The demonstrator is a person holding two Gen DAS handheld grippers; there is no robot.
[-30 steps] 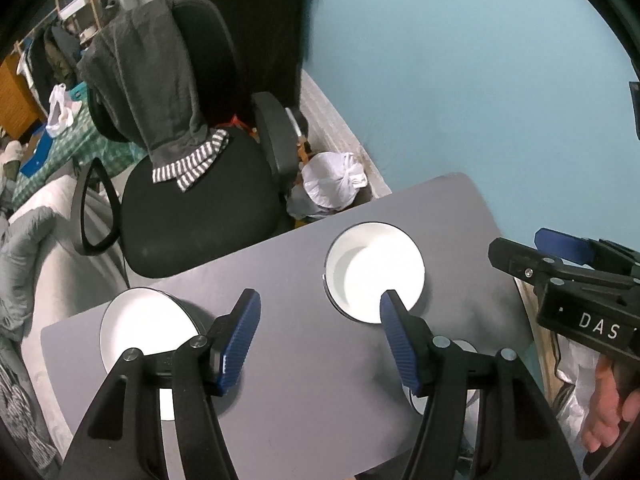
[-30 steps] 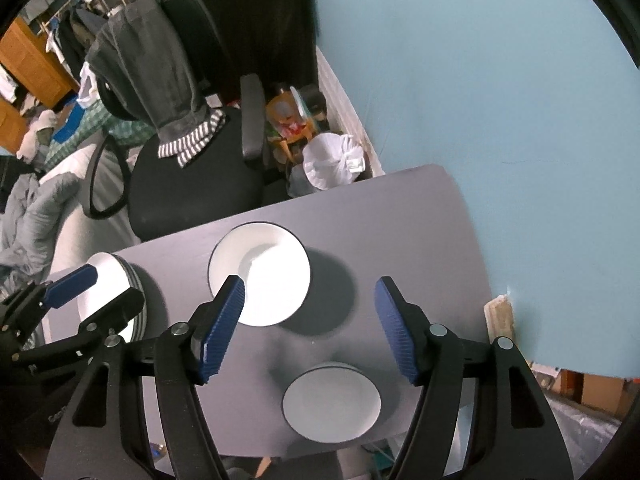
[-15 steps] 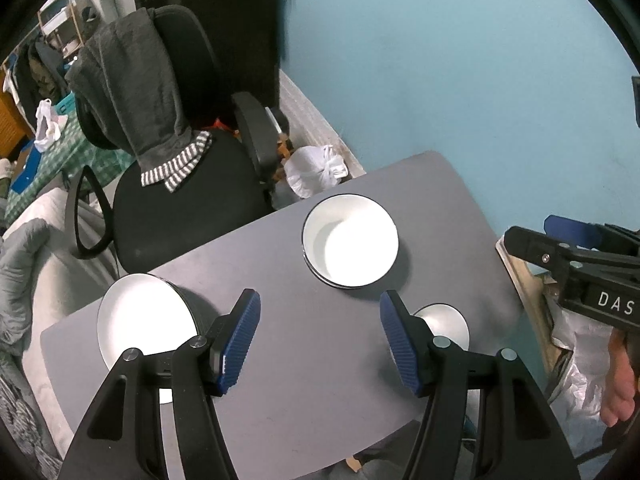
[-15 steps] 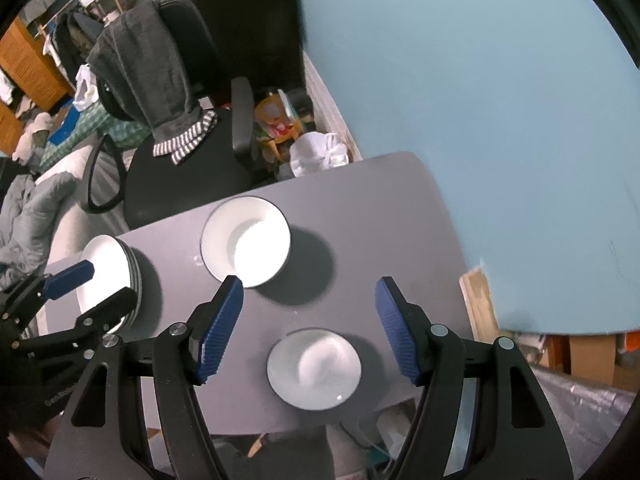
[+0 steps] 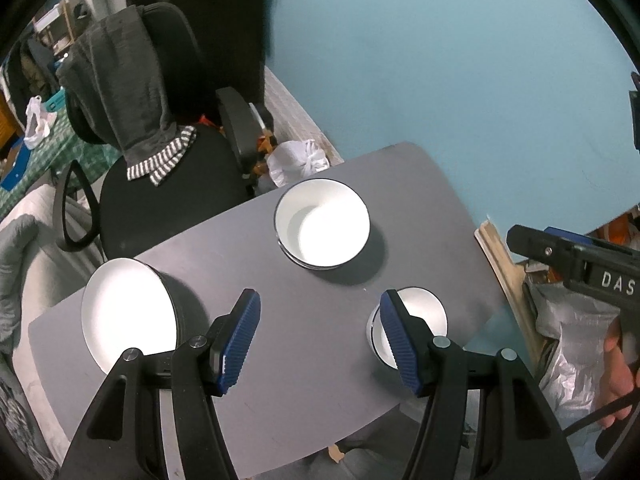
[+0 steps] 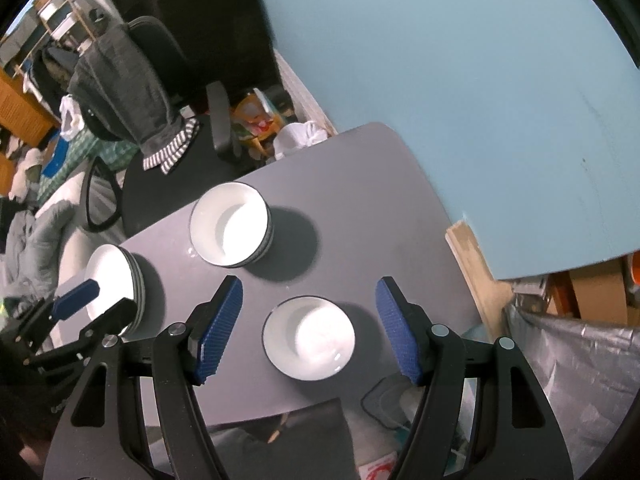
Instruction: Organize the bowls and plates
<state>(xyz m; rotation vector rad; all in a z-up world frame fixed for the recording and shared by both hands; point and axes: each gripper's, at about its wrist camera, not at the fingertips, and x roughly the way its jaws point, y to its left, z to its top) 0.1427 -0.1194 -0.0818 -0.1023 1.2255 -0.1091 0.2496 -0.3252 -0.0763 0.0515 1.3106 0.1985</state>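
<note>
A lived-in room of a home, a bedroom or study by the look of it; a black office chair with a grey jumper draped over its back stands at a small grey bench set against a pale blue wall; behind it lie rumpled grey bedding, wooden furniture, open shelves and tied white bags on the floor.

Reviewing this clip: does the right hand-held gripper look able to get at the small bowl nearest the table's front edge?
Probably yes. The right hand-held gripper hangs open above the small bowl, nothing lies between them, and the neighbouring bowl stack stands apart.
</note>
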